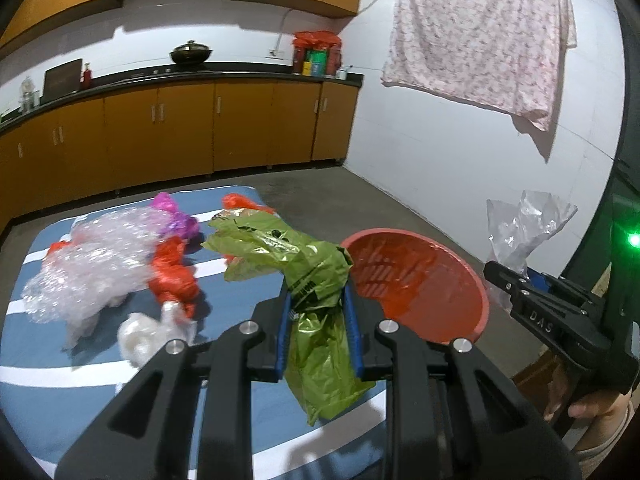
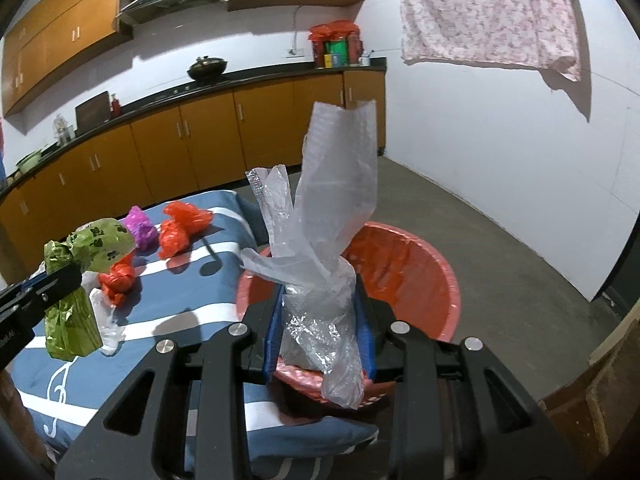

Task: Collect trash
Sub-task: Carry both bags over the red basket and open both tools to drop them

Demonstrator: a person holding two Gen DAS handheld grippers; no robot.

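My left gripper (image 1: 316,292) is shut on a green plastic bag (image 1: 280,252) and holds it above the blue striped mat (image 1: 60,396), left of the red basin (image 1: 448,312). It also shows in the right wrist view (image 2: 72,272) with the green bag (image 2: 100,244). My right gripper (image 2: 320,292) is shut on a clear plastic bag (image 2: 332,208) above the red basin (image 2: 436,272). In the left wrist view the right gripper (image 1: 496,276) holds that clear bag (image 1: 524,228) to the right of the basin.
On the mat lie bubble wrap (image 1: 92,260), a purple bag (image 1: 176,216), red bags (image 1: 172,272), and a white bag (image 1: 148,332). Orange cabinets (image 1: 160,132) line the far wall. A floral cloth (image 1: 480,32) hangs at upper right. Concrete floor (image 1: 360,204) surrounds the mat.
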